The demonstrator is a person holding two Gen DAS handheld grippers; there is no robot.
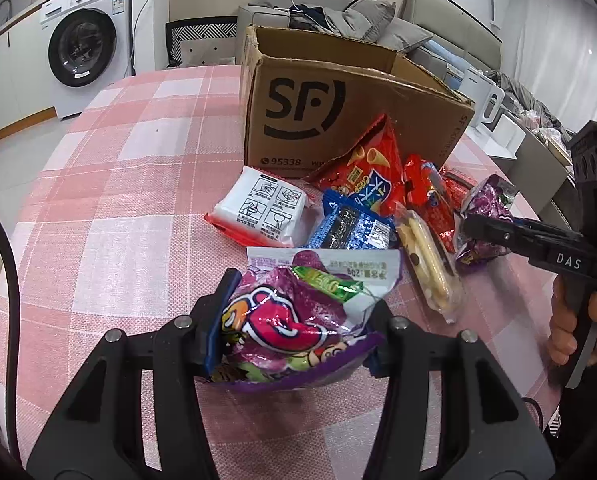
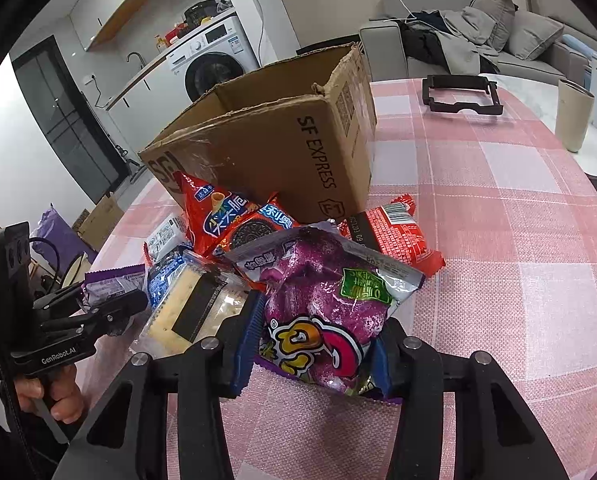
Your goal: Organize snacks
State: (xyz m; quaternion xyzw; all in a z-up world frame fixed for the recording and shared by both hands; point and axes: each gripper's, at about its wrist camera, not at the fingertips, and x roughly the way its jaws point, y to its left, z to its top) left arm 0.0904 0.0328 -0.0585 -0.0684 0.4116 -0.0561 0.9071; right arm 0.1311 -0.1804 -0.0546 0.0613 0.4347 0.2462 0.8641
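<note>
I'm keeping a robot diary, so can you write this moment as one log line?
left gripper: shut on purple snack bag | right gripper: shut on second purple snack bag | SF cardboard box: open | snack pile: on table

Both the left gripper [image 1: 294, 328] and right gripper [image 2: 312, 350] angle downward, fingers apparently clamped on their loads.
</note>
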